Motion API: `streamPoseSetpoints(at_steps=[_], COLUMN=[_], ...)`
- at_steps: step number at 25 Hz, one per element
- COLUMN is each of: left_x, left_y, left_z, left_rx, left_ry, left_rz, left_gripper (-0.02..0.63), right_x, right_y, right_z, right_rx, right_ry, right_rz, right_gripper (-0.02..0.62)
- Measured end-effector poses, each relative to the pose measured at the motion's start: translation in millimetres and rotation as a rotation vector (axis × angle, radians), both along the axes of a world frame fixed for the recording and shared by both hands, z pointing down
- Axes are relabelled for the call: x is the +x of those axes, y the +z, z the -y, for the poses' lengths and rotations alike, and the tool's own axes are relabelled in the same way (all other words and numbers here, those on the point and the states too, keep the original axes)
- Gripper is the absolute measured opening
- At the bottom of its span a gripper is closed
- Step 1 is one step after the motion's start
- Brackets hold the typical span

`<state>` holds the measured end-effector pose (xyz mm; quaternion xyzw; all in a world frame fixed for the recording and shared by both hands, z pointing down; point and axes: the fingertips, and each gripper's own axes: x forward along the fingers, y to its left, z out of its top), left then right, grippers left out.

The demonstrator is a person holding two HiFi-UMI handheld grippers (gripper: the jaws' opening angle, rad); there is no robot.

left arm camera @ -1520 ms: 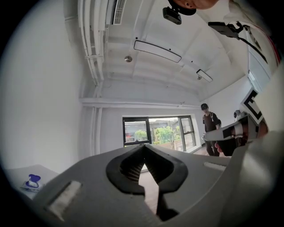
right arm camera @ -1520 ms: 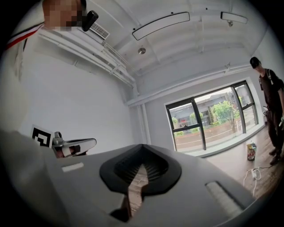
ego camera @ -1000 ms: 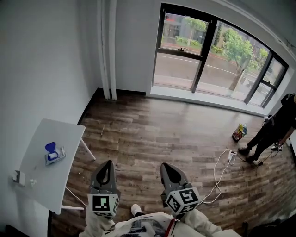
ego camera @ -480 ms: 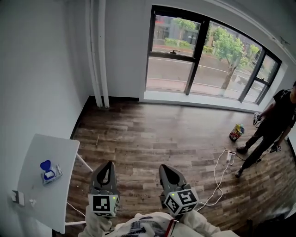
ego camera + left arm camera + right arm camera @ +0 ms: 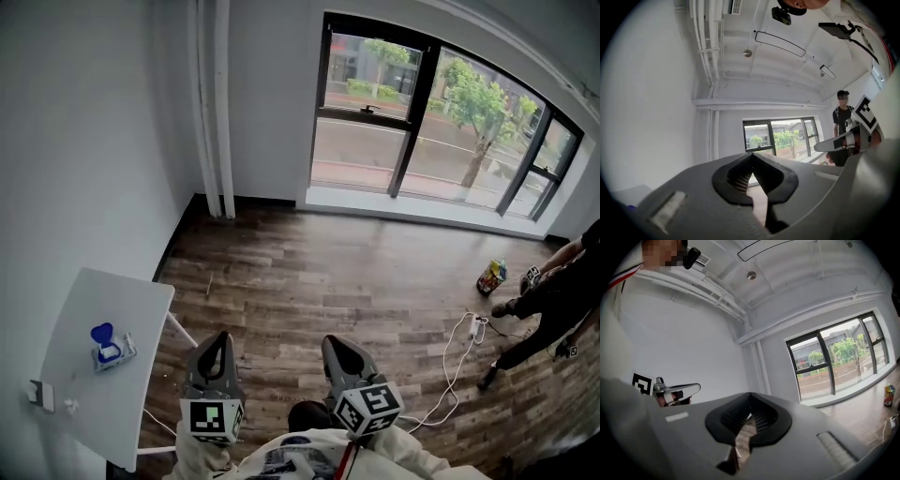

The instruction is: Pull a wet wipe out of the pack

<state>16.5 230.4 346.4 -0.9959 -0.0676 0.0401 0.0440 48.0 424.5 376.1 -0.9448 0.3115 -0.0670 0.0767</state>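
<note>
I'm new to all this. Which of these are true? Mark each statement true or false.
1. The wet wipe pack lies on the white table with its blue lid open. True.
2. The left gripper has a wipe in its jaws. False: the jaws are closed on nothing, away from the table.
3. The right gripper has its jaws wide open. False: they are closed together and empty.
4. Trees show through the big window. True.
5. Another person stands right beside the table. False: that person is at the far right of the wooden floor, across the room from it.
</note>
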Motion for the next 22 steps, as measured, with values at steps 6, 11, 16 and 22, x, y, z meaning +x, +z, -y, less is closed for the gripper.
streamPoseSetpoints(at_steps=[6,11,16,22], left_x=[5,16,33,52], left_y=[14,22,22,21], left_z=[44,91,143,195], left_rx=[-0.012,0.004,-0.004,0.007], left_ry=[-0.102,-0.246,-0.402,-0.578], left_rz=[0.029,0.047,0.079,0.095], left_gripper=[0.002,0.002,0.002,0.002], right_x=[24,62,105,151], right_y=[13,23,28,24], right_z=[48,104,171,249], right_rx=[-0.007,-0.006,0.0,0.001], right_ry=[-0.1,-0.24,-0.394,-0.582], right_rz=[0.021,0.044,0.061,0.071], right_gripper=[0.005,0.006,0.006,0.006])
